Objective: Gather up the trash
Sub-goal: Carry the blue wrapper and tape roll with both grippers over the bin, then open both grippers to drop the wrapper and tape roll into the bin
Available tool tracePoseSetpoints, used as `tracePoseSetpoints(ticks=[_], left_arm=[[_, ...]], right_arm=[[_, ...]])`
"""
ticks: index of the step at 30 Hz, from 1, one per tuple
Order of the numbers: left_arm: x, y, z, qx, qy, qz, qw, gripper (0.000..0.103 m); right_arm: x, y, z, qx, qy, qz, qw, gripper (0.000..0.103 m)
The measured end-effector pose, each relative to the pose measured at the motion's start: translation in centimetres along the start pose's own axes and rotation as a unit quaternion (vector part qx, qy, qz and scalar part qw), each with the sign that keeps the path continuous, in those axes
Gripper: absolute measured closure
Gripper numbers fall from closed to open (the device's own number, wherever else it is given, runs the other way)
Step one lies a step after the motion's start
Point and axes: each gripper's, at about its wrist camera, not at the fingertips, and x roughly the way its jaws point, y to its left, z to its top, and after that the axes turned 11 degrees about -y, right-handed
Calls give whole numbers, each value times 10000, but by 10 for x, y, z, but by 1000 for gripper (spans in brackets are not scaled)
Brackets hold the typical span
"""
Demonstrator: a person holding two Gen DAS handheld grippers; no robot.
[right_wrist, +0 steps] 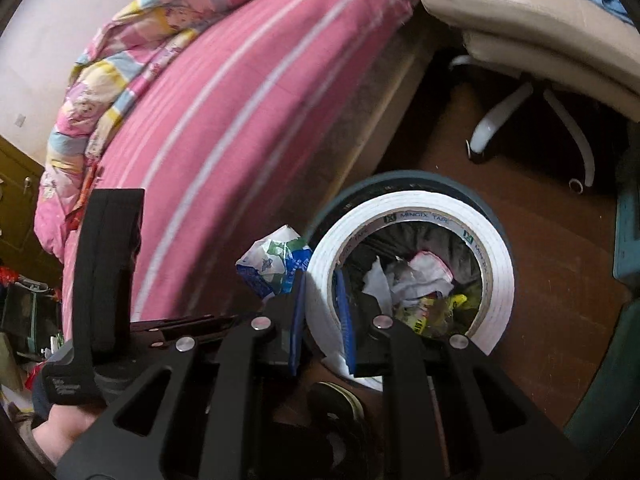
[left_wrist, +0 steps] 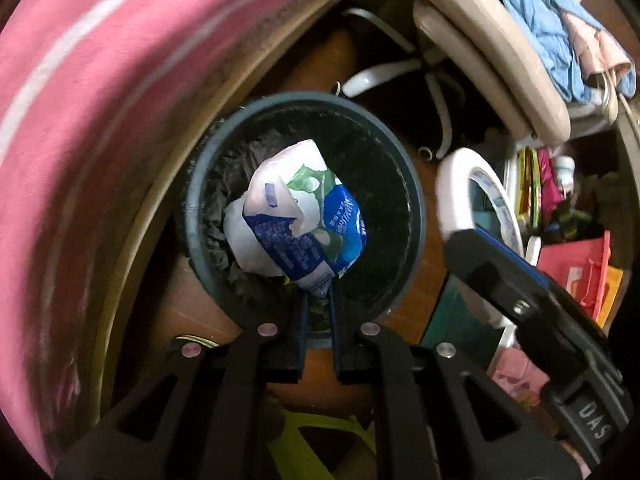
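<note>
While the left hand-held gripper (left_wrist: 320, 292) pinches the crumpled wrapper (left_wrist: 296, 220) directly over the bin (left_wrist: 412, 200), the right hand-held gripper (right_wrist: 322, 300) clamps a tape roll (right_wrist: 496, 288) beside it.

A pink mattress with pale stripes (right_wrist: 224, 112) carries a crumpled patchwork quilt (right_wrist: 120, 52). A beige padded office chair (left_wrist: 480, 60) on white legs (left_wrist: 384, 74) holds blue clothing (left_wrist: 536, 20), above the brown wooden floor (right_wrist: 560, 248).

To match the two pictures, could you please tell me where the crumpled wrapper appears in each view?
Left wrist view: the wrapper sits centre, pinched by the left tongs over the bin.
Right wrist view: the wrapper is left of centre, beside the tape roll.
Shared landmark: the bin.
</note>
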Motion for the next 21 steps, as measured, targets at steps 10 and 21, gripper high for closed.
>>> tracePoseSetpoints(ticks=[10,21], left_arm=[[38,-11,8,426,178,183,9988,90],[43,-24,16,742,-41,370,9966,57]], right_arm=[[33,-33,3,171,306,-296,9989,85],[33,-54,3,445,258,-500,9974,71]])
